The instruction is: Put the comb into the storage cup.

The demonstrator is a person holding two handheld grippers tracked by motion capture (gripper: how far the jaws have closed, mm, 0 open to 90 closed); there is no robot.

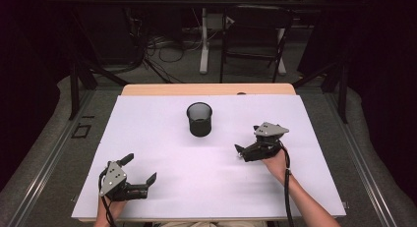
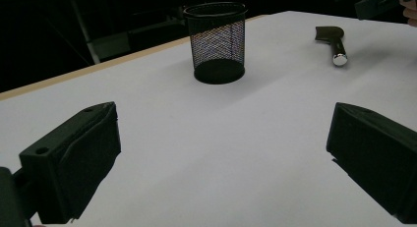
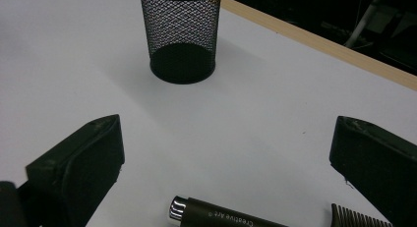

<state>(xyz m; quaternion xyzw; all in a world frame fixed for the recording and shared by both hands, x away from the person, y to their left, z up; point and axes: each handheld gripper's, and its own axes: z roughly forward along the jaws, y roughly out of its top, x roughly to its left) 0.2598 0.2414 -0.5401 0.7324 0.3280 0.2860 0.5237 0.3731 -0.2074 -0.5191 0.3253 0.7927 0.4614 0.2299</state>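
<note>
A brown marker lies flat on the white surface between the wide-spread jaws of the right hand-held gripper, ungrasped. Closing off-centre could roll it away. The left hand-held gripper rests released too. One marker, one mesh cup, two grippers.

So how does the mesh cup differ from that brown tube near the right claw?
The mesh cup stands upright and see-through black; the brown tube lies flat, solid, with a silver end and printed lettering. The cup sits apart mid-table; the tube lies between the right claw's open jaws. Both rest on the white table.
</note>
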